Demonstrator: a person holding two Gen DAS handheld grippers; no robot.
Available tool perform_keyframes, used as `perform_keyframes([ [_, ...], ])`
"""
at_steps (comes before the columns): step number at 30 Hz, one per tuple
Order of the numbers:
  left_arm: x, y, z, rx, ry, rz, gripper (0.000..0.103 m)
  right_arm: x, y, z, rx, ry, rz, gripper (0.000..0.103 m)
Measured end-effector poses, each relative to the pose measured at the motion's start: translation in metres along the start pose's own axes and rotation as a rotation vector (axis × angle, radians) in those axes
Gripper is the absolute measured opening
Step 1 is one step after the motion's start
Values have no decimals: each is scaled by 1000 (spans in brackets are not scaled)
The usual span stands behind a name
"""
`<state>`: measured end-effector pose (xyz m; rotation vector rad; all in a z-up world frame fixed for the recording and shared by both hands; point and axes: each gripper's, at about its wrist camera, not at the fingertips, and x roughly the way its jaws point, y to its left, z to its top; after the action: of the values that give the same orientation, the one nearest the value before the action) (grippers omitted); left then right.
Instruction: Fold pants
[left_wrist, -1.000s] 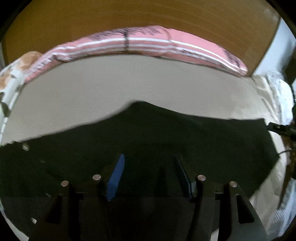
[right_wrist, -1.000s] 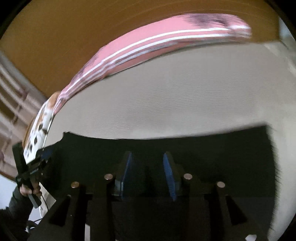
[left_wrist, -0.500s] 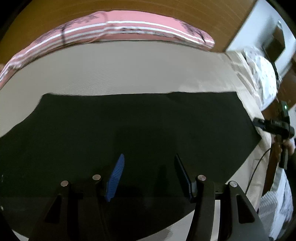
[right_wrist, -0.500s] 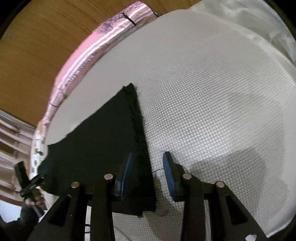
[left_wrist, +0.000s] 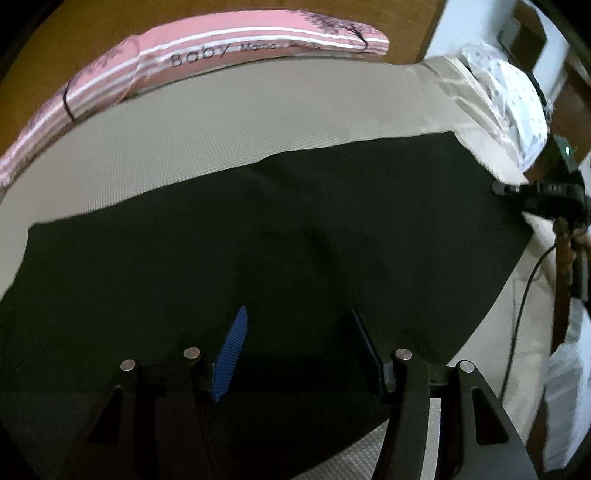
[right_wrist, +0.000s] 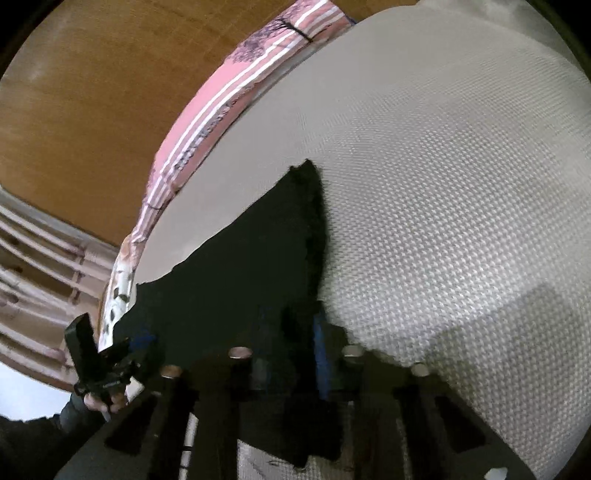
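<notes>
Black pants (left_wrist: 295, 236) lie spread flat on a beige woven mat (left_wrist: 221, 140). My left gripper (left_wrist: 299, 332) is open, its blue-padded fingers (left_wrist: 232, 343) hovering just above the near part of the pants. In the right wrist view the pants (right_wrist: 236, 280) stretch away to the left, with their end edge running up the middle. My right gripper (right_wrist: 291, 339) has its jaws drawn close around that end edge of the cloth; the view is blurred there. The right gripper also shows in the left wrist view (left_wrist: 546, 192) at the pants' far right corner.
A pink striped pillow (left_wrist: 221, 48) lies along the mat's far edge against a wooden headboard (right_wrist: 92, 92). White dotted bedding (left_wrist: 509, 85) is bunched at the right. The left gripper and the hand holding it show in the right wrist view (right_wrist: 99, 369).
The right gripper swung to the pants' end edge and its jaws narrowed on the cloth. The pants were drawn out flatter. The left gripper stayed open above them.
</notes>
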<state>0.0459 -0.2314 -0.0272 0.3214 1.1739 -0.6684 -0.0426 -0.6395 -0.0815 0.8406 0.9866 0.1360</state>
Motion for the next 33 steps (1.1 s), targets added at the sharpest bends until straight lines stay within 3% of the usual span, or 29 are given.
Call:
perform_keyframes([
  [4, -3, 5, -1, -23, -10, -23, 59, -1, 10, -6, 33, -38, -2, 6],
  [7, -11, 27, -1, -126, -27, -91, 59, -8, 32, -9, 56, -68, 77, 6],
  [12, -37, 69, -6, -229, -89, -63, 59, 2, 96, -13, 24, -69, 201, 6],
  [19, -77, 133, -36, -360, -168, -27, 60, 59, 197, -20, -37, 29, 319, 6],
  [25, -97, 180, -72, -466, -200, -25, 60, 138, 287, -44, -130, 158, 380, 3],
  [28, -101, 201, -90, -528, -203, -27, 60, 186, 322, -69, -187, 243, 359, 3],
  [33, -103, 217, -104, -584, -210, -77, 60, 235, 347, -106, -301, 349, 190, 5],
])
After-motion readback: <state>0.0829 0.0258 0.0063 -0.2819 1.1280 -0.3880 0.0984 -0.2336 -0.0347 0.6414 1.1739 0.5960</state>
